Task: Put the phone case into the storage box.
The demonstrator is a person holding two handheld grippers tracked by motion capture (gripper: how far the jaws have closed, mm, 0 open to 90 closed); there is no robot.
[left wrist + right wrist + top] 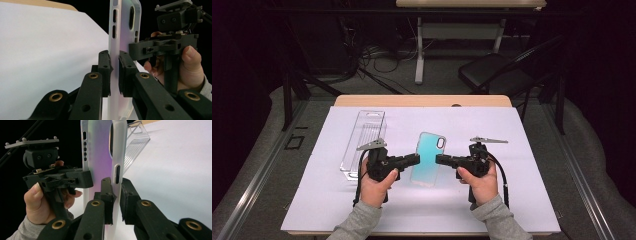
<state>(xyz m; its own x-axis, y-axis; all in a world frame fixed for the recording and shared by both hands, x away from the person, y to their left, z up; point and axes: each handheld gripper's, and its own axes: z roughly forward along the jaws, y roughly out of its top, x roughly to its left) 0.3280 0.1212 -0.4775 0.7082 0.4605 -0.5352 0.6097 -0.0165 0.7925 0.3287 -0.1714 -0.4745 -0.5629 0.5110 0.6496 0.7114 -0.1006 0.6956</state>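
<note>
At the far left of the white-covered worktop (512, 200) lies a clear plastic packaging box (363, 144), long and narrow, resting flat and well apart from everything held. Just to its right, the left hand-held gripper (416, 159) points inward toward the middle of the worktop, gripped by the person's left hand (376, 186), a grey three-cornered plate sitting on top of it. Its jaws are clenched on the left long edge of a translucent phone case (428, 159) with a turquoise tint; in the left gripper view the two black pads press on either side of the thin case wall (115, 75), with the side-button slots and the camera cutout above them. The phone case sits in the centre between the two tools, held off the worktop's surface, its camera cutout at the far end. On its right, the right hand-held gripper (438, 159) points inward from the other side, held by the right hand (481, 182), and it too is clamped on the case: the right gripper view shows its pads squeezing the opposite long edge (116, 195), beside a side slot. A grey sleeve (501, 220) covers each forearm at the bottom of the high view.
</note>
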